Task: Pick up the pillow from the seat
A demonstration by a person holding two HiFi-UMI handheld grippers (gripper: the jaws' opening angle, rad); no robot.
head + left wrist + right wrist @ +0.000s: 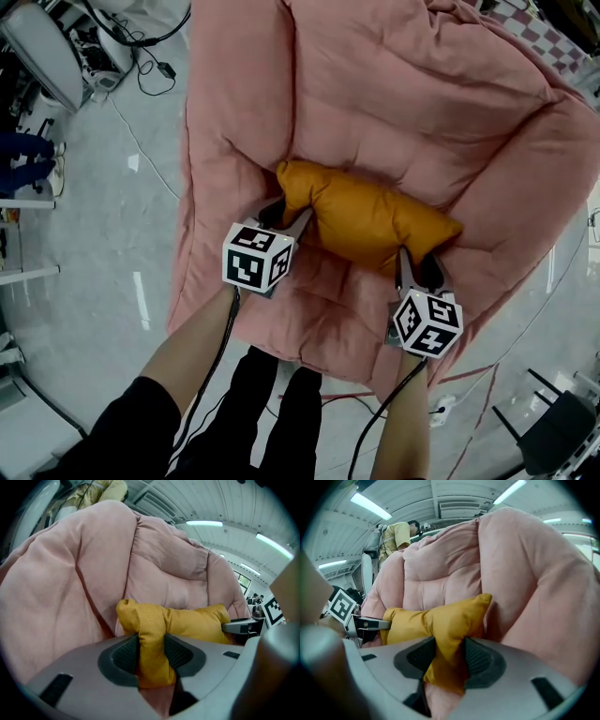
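An orange-yellow pillow [366,216] lies across the seat of a big pink padded chair [394,84]. My left gripper [286,217] is shut on the pillow's left end; in the left gripper view the fabric [187,623] is pinched into a narrow fold between the dark pads of that gripper [151,653]. My right gripper [419,267] is shut on the right end, where its pads squeeze a corner of the pillow [440,618] in the right gripper view [449,656]. Each gripper's view shows the other gripper at the pillow's far end.
Pale glossy floor surrounds the chair, with cables [141,66] and equipment at the upper left. A black stand [553,422] is at the lower right. A person in yellow [396,536] stands behind the chair. The chair's puffy arms rise close on both sides.
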